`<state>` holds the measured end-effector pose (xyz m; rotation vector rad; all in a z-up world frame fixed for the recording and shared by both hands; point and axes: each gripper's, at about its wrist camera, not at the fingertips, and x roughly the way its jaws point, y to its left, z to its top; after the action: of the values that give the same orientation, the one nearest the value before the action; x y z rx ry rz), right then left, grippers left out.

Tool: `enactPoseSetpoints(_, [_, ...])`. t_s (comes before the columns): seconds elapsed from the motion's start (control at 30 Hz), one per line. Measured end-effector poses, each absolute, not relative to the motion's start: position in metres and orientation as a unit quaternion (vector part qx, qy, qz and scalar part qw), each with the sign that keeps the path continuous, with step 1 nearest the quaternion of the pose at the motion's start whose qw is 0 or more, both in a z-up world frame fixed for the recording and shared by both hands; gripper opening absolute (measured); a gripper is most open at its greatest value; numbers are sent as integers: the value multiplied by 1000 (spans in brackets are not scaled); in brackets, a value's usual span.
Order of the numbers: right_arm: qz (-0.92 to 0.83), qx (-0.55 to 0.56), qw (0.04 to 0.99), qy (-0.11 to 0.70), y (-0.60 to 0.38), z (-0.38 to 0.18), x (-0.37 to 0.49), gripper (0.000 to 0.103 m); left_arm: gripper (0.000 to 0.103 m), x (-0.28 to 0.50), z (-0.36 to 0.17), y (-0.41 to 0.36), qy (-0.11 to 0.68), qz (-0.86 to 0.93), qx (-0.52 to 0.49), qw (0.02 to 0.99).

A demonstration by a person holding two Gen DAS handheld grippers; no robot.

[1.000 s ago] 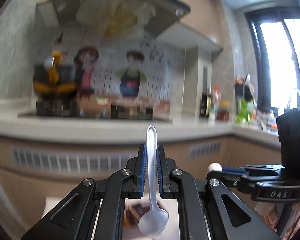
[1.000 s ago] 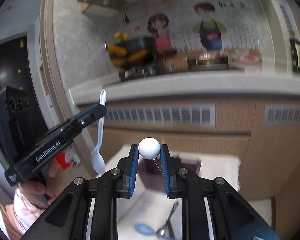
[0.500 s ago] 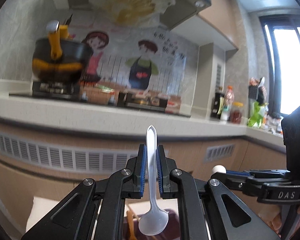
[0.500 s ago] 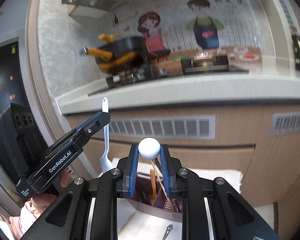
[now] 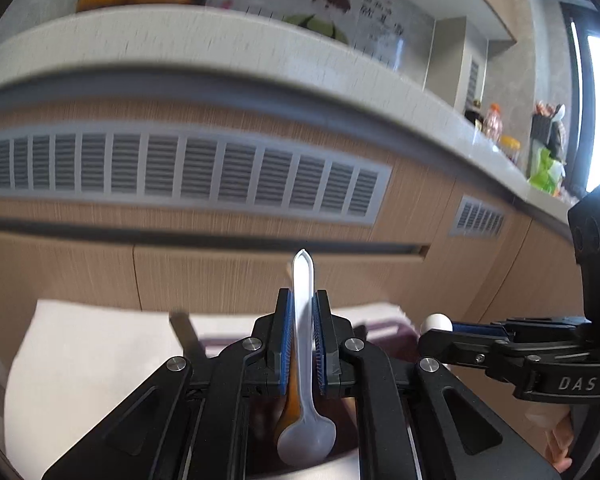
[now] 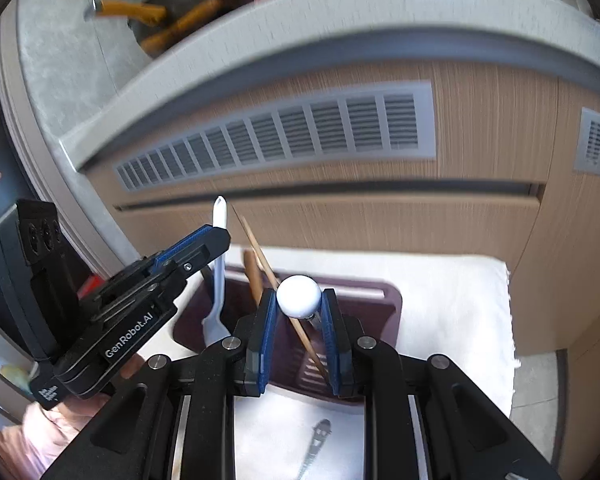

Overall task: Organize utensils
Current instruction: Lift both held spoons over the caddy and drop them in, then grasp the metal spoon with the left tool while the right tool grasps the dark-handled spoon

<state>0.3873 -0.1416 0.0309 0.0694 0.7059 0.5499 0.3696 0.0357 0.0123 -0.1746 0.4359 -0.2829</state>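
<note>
My left gripper (image 5: 302, 312) is shut on a white plastic spoon (image 5: 305, 400), bowl down, over the dark purple utensil holder (image 6: 384, 312). In the right wrist view the left gripper (image 6: 196, 248) holds that spoon (image 6: 218, 280) at the holder's left side. My right gripper (image 6: 298, 300) is shut on a utensil with a white ball end (image 6: 299, 296), above the holder. The right gripper (image 5: 440, 326) also shows in the left wrist view. A wooden utensil (image 6: 253, 276) and a thin chopstick (image 6: 284, 300) stand in the holder.
The holder stands on a white cloth (image 6: 452, 300) on a low surface. A metal utensil handle (image 6: 316, 440) lies on the cloth near me. Wooden cabinets with vents (image 5: 180, 172) and a countertop (image 5: 220, 44) rise behind.
Both grippers have tilted down and moved closer to the holder. The spoon's bowl has come down to the holder's left part, and the ball-ended utensil sits over its middle.
</note>
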Motion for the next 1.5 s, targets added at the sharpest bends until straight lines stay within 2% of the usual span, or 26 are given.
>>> enactPoseSetpoints(0.17, [260,10,898,354,-137,14,388,21,12,373,-1,34,242,-139,-87,956])
enactPoseSetpoints(0.3, [243,-11,914,326,-142,22,372,24,14,363,19,45,229,-135,-107,958])
enactPoseSetpoints(0.37, [232,-25,926,296,-148,33,358,38,20,352,35,55,221,-123,-117,960])
enactPoseSetpoints(0.4, [227,-31,932,281,-150,39,353,56,30,343,43,61,219,-110,-121,962])
enactPoseSetpoints(0.43, [221,-37,939,259,-154,46,342,77,35,336,48,65,221,-100,-123,962])
enactPoseSetpoints(0.47, [217,-42,946,239,-158,53,330,84,43,330,52,69,223,-95,-124,962])
enactPoseSetpoints(0.5, [214,-50,950,224,-160,58,321,90,47,320,55,71,228,-88,-121,962])
enactPoseSetpoints(0.57, [207,-67,954,208,-162,64,307,92,49,303,55,72,240,-77,-109,961])
enactPoseSetpoints(0.63, [203,-92,955,197,-161,65,291,102,52,290,50,72,254,-77,-99,959])
enactPoseSetpoints(0.8, [222,-174,936,211,-150,44,265,103,55,259,20,64,316,-88,-78,941])
enactPoseSetpoints(1.17, [313,-280,845,332,-127,-59,230,100,59,214,-52,63,424,-92,-43,900])
enactPoseSetpoints(1.23, [320,-284,837,339,-125,-68,227,88,59,206,-60,68,432,-92,-48,896])
enactPoseSetpoints(1.3, [333,-275,830,353,-120,-71,228,83,62,203,-67,73,438,-90,-55,893])
enactPoseSetpoints(1.5, [354,-265,822,360,-100,-82,234,76,62,205,-75,82,456,-85,-80,882])
